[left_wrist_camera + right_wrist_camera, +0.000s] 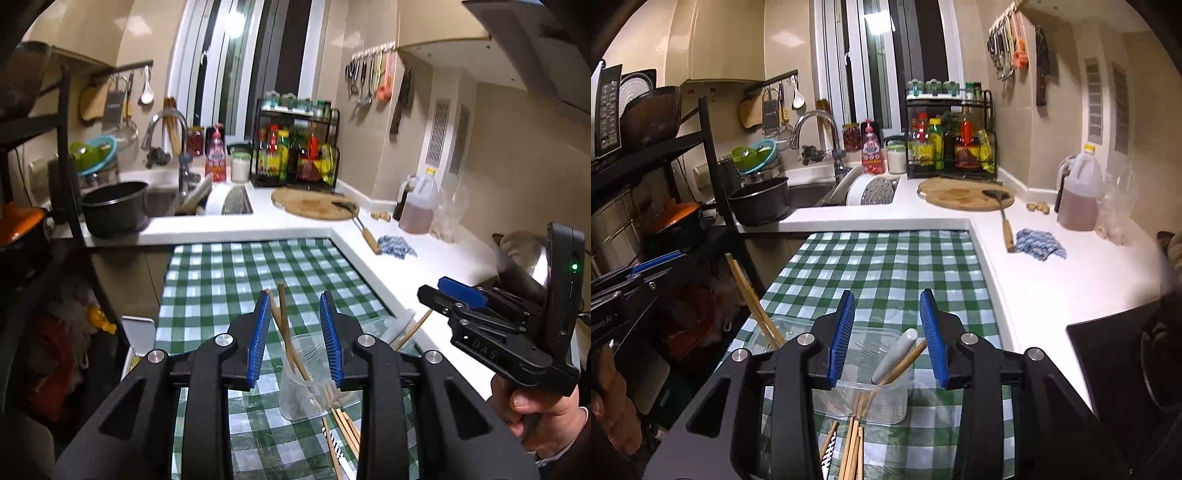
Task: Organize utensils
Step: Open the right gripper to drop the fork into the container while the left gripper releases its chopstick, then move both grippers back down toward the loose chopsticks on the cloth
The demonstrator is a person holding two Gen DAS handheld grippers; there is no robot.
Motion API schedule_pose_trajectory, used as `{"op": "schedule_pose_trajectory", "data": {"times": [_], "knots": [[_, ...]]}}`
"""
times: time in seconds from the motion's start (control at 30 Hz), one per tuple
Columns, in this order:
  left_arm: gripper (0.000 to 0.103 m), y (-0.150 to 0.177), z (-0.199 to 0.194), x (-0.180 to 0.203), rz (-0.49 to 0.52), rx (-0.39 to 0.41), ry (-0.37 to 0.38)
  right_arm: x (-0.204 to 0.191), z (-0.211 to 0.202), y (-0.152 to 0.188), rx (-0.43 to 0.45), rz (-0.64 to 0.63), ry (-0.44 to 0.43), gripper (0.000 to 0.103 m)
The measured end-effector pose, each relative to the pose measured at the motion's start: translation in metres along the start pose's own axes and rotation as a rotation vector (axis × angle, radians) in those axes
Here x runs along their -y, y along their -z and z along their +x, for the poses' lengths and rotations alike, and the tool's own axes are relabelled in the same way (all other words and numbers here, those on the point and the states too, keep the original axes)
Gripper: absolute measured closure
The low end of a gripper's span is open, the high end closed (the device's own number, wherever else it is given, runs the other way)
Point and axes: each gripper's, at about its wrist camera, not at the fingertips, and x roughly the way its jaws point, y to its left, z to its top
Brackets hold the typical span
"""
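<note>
A clear plastic cup (303,391) stands on the green checked tablecloth (236,273) with two wooden chopsticks (282,321) leaning in it. My left gripper (295,306) is open above the cup, its blue pads either side of the chopsticks without gripping them. More loose chopsticks (343,432) lie in front of the cup. My right gripper (888,306) is open over a clear rectangular container (871,373) that holds a white-handled utensil (895,354) and a wooden stick (905,363). Loose chopsticks (853,446) lie below it. The cup's chopsticks (750,295) show at left.
A white L-shaped counter (436,258) borders the cloth at back and right, with a round chopping board (314,203), a spatula, a blue cloth (395,245) and an oil jug (421,203). A black pot (114,206) and sink stand at back left. A black rack is at left.
</note>
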Motion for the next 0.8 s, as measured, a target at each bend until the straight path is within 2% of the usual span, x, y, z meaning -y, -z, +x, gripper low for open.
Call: {"op": "schedule_pose_trajectory", "data": {"times": [0.13, 0.3, 0.53, 0.8], "knots": [[0.075, 0.003, -0.028, 0.008, -0.001, 0.035, -0.014, 0.002, -0.036, -0.005, 0.054, -0.014, 0.012, 0.064], [0.075, 0.018, -0.063, 0.017, 0.016, 0.049, -0.037, 0.005, -0.087, 0.006, 0.108, -0.006, -0.024, 0.063], [0.075, 0.065, -0.097, 0.029, 0.02, 0.047, -0.065, 0.005, -0.131, 0.061, 0.094, 0.03, -0.079, 0.063], [0.075, 0.121, -0.113, 0.04, 0.006, 0.018, -0.071, 0.004, -0.155, 0.13, 0.063, 0.04, -0.063, 0.063]]}}
